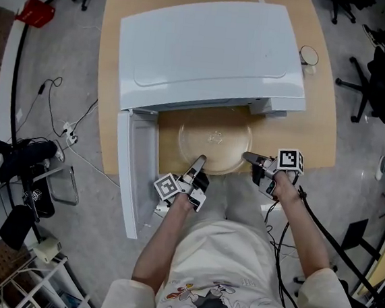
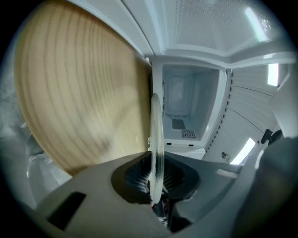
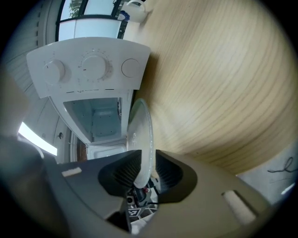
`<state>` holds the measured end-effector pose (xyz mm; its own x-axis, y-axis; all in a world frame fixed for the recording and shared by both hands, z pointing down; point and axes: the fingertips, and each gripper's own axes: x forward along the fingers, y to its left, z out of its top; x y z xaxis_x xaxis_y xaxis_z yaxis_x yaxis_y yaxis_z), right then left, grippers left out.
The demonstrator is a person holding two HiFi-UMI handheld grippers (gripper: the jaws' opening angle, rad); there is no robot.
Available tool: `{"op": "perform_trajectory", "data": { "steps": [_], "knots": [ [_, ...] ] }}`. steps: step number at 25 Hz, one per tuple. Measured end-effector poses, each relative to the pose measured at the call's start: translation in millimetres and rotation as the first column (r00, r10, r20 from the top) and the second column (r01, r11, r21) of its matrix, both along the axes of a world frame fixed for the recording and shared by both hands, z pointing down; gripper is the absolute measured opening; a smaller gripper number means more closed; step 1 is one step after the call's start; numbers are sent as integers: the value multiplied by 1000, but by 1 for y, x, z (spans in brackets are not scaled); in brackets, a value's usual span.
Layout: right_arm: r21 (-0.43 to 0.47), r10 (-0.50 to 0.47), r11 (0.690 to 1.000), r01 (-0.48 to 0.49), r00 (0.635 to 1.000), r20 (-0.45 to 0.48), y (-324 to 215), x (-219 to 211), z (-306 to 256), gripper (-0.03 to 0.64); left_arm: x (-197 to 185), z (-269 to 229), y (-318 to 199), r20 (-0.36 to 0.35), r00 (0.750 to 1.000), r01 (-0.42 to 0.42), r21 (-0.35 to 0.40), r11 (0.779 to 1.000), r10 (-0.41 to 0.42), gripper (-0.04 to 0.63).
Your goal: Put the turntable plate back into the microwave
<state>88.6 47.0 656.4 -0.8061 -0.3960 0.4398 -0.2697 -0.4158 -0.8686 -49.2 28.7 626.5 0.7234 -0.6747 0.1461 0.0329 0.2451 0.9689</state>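
Note:
The clear glass turntable plate [image 1: 214, 142] lies level over the wooden table [image 1: 316, 135], just in front of the white microwave [image 1: 209, 50]. The microwave's door [image 1: 133, 171] stands swung open to the left. My left gripper [image 1: 198, 161] is at the plate's near left rim. In the left gripper view the plate [image 2: 156, 139] shows edge-on and my left gripper [image 2: 156, 179] is shut on it, facing the empty cavity [image 2: 186, 111]. My right gripper [image 1: 248, 157] is at the near right rim. In the right gripper view the plate [image 3: 142, 135] sits between the jaws of my right gripper [image 3: 145, 169] with a thin gap at one pad.
A white cup [image 1: 309, 56] stands on the table right of the microwave. The control panel with two knobs [image 3: 88, 67] is on the microwave's right side. Cables and a power strip [image 1: 66, 131] lie on the floor at left, office chairs [image 1: 382, 80] at right.

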Motion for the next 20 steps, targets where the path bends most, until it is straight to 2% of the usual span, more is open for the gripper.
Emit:
{"op": "perform_trajectory", "data": {
  "steps": [2, 4, 7, 9, 12, 13, 14, 17, 20],
  "knots": [
    [13, 24, 1000, -25, 999, 35, 1, -1, 1, 177, 0, -3, 0, -4, 1000, -6, -1, 1000, 6, 26],
    [34, 66, 997, -68, 996, 53, 1, 0, 4, 217, -2, -5, 0, -6, 1000, -10, 1, 1000, 10, 26],
    [112, 140, 981, -156, 980, 144, -12, 0, -1, 243, -3, -8, 1, 1, 1000, -26, 7, 1000, 26, 27],
    [132, 166, 972, -195, 966, 200, -21, -4, -2, 242, -3, -7, 2, 6, 999, -39, 7, 999, 39, 27],
    [160, 144, 970, -181, 965, 219, -30, -16, 1, 169, -5, -8, 5, 8, 998, -56, 10, 998, 56, 28],
    [168, 138, 970, -177, 966, 218, -32, -19, 2, 81, -5, -8, 5, 7, 998, -57, 10, 998, 57, 28],
    [174, 142, 967, -183, 963, 228, -34, -21, 1, 50, -5, -8, 4, 4, 999, -54, 9, 999, 54, 28],
    [182, 176, 955, -235, 941, 290, -37, -23, -10, 32, -8, -8, 6, -8, 999, -38, 6, 999, 38, 31],
    [208, 168, 950, -234, 942, 291, -34, -27, -18, 34, -10, -11, 10, -19, 1000, -25, 2, 1000, 25, 31]
  ]
}}
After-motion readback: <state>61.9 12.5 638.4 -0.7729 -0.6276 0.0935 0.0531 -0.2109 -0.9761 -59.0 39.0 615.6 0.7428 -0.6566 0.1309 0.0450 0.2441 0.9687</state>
